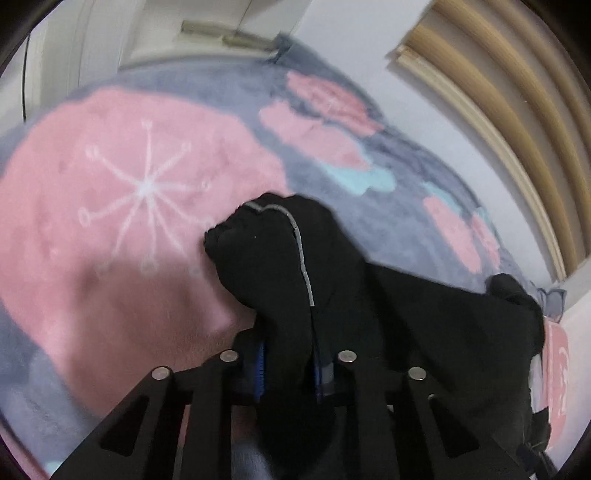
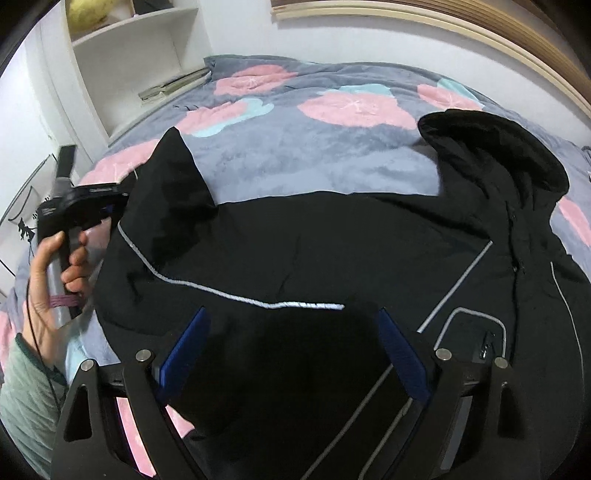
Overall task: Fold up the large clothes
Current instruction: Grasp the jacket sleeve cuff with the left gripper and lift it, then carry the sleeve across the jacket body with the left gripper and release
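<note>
A large black hooded jacket (image 2: pixel 295 240) with grey reflective stripes lies spread on a bed, its hood (image 2: pixel 509 147) at the right. In the left wrist view my left gripper (image 1: pixel 288 369) is shut on a bunched fold of the jacket (image 1: pixel 266 258), with fabric filling the gap between the blue pads. The right wrist view shows that same left gripper (image 2: pixel 110 201) at the jacket's raised left corner, held by a person's hand (image 2: pixel 51 266). My right gripper (image 2: pixel 295 354) stands open low over the jacket's near part, its blue pads (image 2: pixel 184 354) wide apart and pressing on nothing.
The bed is covered by a grey blanket (image 2: pixel 314 147) with pink flowers, also under the left gripper (image 1: pixel 110 184). A white shelf unit (image 2: pixel 140 55) with books (image 2: pixel 173 86) stands at the bed's far left. A curved wooden headboard (image 2: pixel 480 29) runs along the far right.
</note>
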Demonstrator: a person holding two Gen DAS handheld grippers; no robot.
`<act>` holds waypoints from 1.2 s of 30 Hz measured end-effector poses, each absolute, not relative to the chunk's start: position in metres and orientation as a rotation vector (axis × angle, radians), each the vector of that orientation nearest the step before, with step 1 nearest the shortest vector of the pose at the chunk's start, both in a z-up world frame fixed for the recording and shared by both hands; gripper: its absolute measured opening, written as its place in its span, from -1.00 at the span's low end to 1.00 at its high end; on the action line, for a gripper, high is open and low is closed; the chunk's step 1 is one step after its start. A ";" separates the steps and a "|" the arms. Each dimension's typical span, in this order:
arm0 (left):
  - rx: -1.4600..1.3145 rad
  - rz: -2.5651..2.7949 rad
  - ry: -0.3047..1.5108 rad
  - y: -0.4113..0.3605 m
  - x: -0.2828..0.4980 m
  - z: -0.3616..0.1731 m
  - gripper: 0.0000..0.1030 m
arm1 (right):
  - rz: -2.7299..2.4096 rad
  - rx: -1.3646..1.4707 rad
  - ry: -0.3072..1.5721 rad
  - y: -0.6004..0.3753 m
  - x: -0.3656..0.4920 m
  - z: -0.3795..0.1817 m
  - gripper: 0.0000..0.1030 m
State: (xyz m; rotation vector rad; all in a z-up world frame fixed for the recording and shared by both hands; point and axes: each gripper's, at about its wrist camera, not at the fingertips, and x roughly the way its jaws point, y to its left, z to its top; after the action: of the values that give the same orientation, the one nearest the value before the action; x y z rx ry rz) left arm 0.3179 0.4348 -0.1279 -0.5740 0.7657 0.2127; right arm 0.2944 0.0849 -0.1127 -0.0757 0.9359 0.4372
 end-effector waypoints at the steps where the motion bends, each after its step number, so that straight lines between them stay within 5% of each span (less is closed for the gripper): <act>1: -0.568 0.227 0.725 0.435 0.306 -0.116 -0.68 | 0.434 -0.085 0.923 0.089 0.294 -0.109 0.76; 4: -0.600 0.301 0.625 0.448 0.269 -0.088 -0.68 | 0.427 -0.126 0.863 0.104 0.291 -0.096 0.69; 8: -0.643 0.475 0.584 0.474 0.221 -0.073 -0.68 | 0.446 -0.157 0.832 0.126 0.292 -0.092 0.07; 11: -0.607 0.552 0.672 0.475 0.217 -0.090 -0.68 | 0.425 -0.156 0.902 0.140 0.301 -0.115 -0.09; 19: -0.568 0.559 0.759 0.478 0.219 -0.132 -0.68 | 0.425 -0.199 1.037 0.152 0.315 -0.169 -0.10; 32: -0.295 0.215 0.420 0.364 0.180 0.004 -0.69 | 0.411 0.029 0.991 0.052 0.274 -0.081 0.34; 36: -0.221 0.096 0.384 0.308 0.176 0.038 -0.69 | 0.318 0.045 0.926 0.004 0.252 -0.046 0.34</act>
State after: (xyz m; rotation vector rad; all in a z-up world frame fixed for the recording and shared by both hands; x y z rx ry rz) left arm 0.1760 0.3079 0.0380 -0.2207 0.3838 0.0961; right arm 0.2523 0.0043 -0.0459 0.0447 0.9262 0.3179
